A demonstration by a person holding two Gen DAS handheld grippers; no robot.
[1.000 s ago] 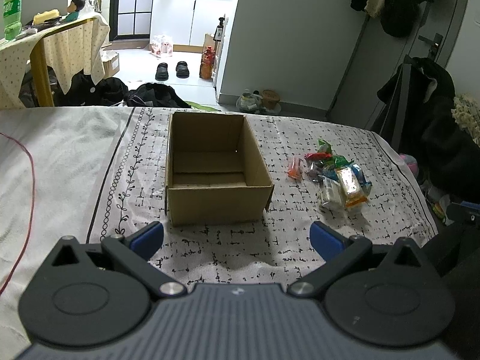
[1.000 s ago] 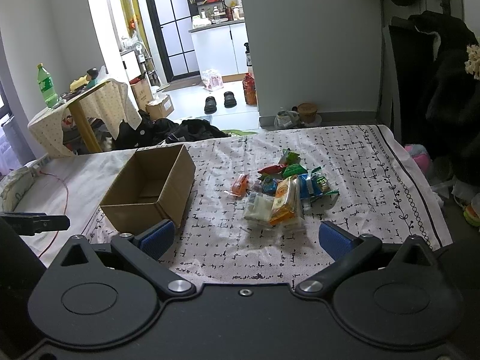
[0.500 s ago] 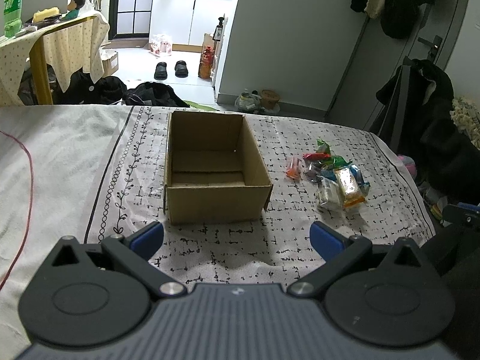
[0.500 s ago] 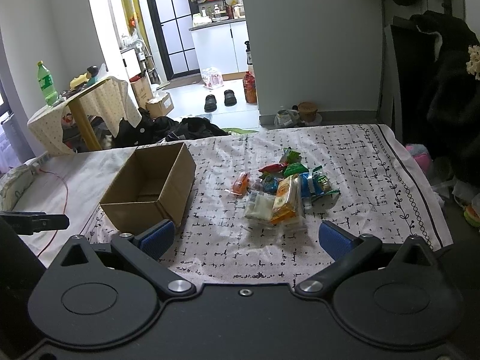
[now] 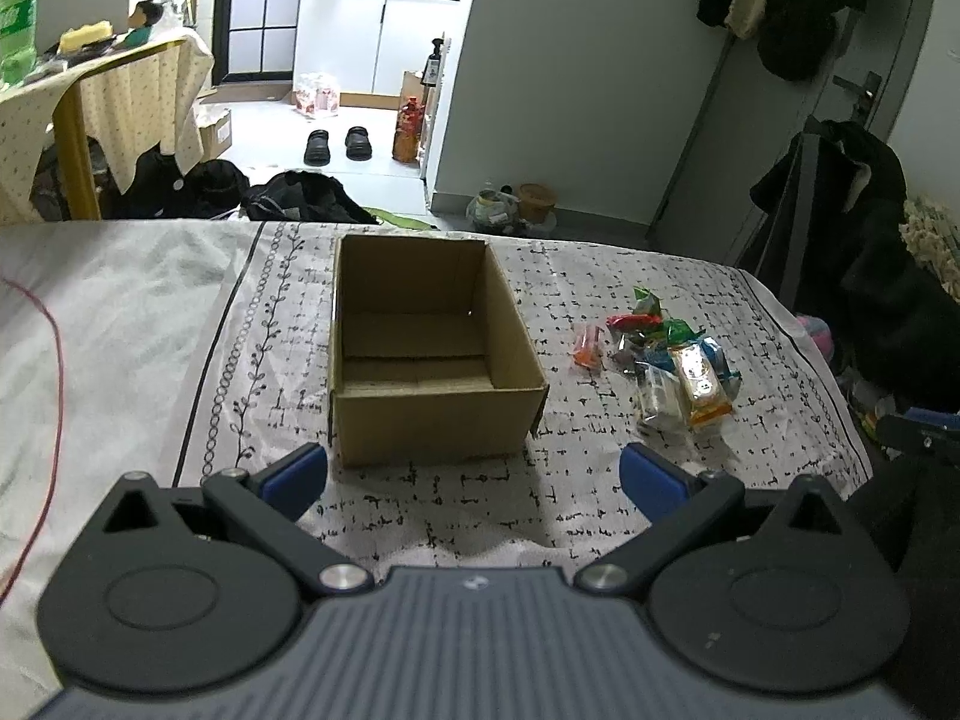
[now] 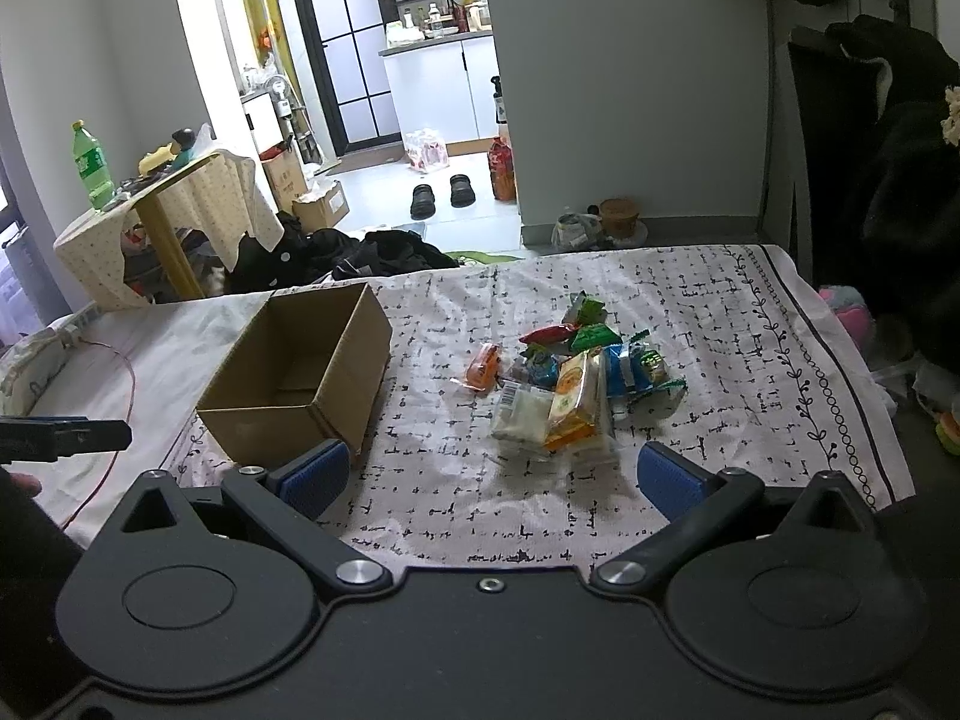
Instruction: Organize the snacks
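Patterned cloth (image 6: 690, 300) covers the surface, carrying all task items. Cardboard box (image 5: 420, 354), open-topped and visibly empty, stands at 12 o'clock of the left tool (image 5: 474, 471). Snack pile (image 6: 576, 387) lies on the cloth well apart from the box, at 12 o'clock of the right tool (image 6: 492, 474) and at 2 o'clock in the left view. Both tools have their blue pads spread apart, gripping nothing. Judged step: approach, with 0 snacks boxed; the next move calls for lowering the right tool onto 1 packet. Only the left view shows the box floor; only the right view separates the orange packet (image 6: 483, 366) from the heap.
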